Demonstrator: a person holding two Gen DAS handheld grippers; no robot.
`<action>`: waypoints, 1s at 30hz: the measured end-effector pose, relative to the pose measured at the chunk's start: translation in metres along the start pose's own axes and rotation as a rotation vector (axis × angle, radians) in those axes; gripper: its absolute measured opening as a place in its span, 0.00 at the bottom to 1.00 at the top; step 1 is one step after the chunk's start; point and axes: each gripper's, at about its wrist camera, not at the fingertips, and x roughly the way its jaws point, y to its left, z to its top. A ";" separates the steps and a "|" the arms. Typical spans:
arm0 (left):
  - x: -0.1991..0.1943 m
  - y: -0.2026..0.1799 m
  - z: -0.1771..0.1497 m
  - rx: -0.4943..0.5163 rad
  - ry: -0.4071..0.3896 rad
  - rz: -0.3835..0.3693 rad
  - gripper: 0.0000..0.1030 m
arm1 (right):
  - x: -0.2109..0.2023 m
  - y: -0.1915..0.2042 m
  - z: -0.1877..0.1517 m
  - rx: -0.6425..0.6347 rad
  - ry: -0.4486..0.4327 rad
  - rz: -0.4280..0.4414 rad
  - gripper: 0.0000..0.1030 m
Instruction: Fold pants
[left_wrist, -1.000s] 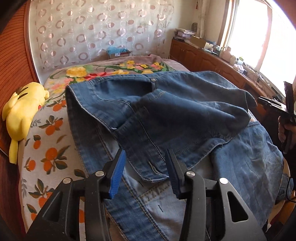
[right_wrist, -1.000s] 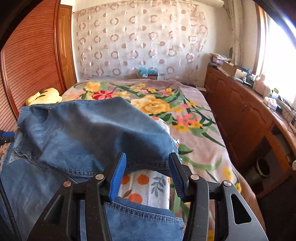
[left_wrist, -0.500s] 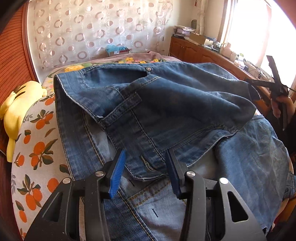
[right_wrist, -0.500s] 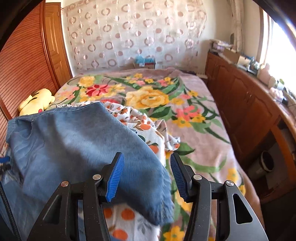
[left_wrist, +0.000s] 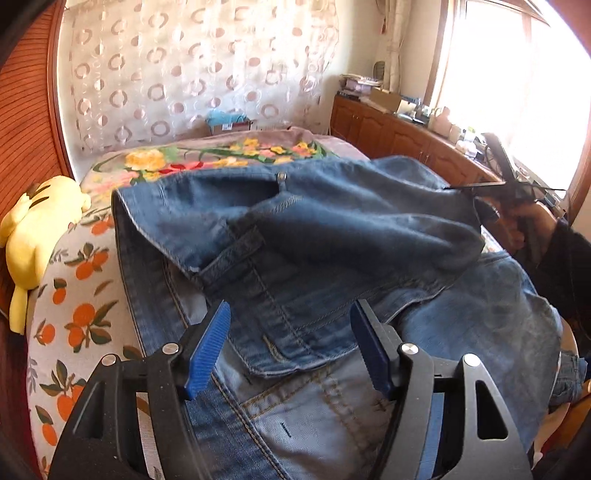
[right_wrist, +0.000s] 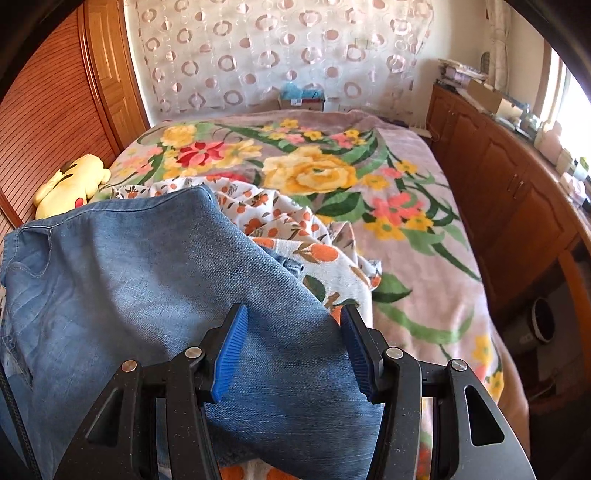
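Blue denim pants (left_wrist: 332, 258) lie folded over on the bed, waistband and button toward the far side. My left gripper (left_wrist: 290, 347) is open, its blue pads either side of a folded denim edge, not pinching it. In the right wrist view the pants (right_wrist: 147, 280) lie spread at the left, and my right gripper (right_wrist: 293, 350) is open just above the denim near its right edge. The right gripper also shows in the left wrist view (left_wrist: 513, 192), held in a hand at the pants' far right.
A floral blanket (right_wrist: 406, 184) and an orange-print sheet (right_wrist: 295, 236) cover the bed. A yellow plush toy (left_wrist: 33, 236) lies at the left edge by the wooden wall panel. Wooden cabinets (right_wrist: 517, 192) with clutter run along the right under a bright window.
My right gripper moved forward over the denim, which now lies flatter and lower under it. The left gripper stayed open and shifted slightly; the folded layer settled.
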 end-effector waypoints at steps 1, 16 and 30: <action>-0.001 0.001 0.003 0.004 -0.003 0.003 0.67 | 0.001 0.000 0.000 0.001 0.002 0.021 0.38; -0.012 0.001 0.016 -0.012 -0.050 0.010 0.67 | -0.079 0.068 -0.042 -0.143 -0.163 0.223 0.05; 0.009 -0.002 0.020 -0.002 -0.073 0.009 0.67 | -0.101 0.063 -0.122 -0.137 -0.068 0.218 0.12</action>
